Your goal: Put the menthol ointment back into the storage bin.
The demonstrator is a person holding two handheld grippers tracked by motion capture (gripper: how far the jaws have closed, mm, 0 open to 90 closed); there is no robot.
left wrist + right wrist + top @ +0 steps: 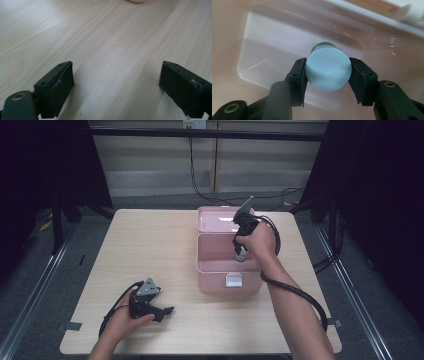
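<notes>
Bottle's almost in the box

Your right tool (pixel 327 75) is clamped on the bottle (pixel 329 72), holding it upright inside the open pink box (pixel 215 265) near the desk's far edge. Looks like what's left is setting it down and letting go. Left tool (pixel 116 82) rests open on the desk (pixel 150 245), near the front-left corner.

Wooden table (pixel 150 250), grey floor (pixel 30 270)

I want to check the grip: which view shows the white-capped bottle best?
The right gripper view: the bottle sits close up, clamped between the right gripper jaws. The high view shows it small, below the hand.
</notes>
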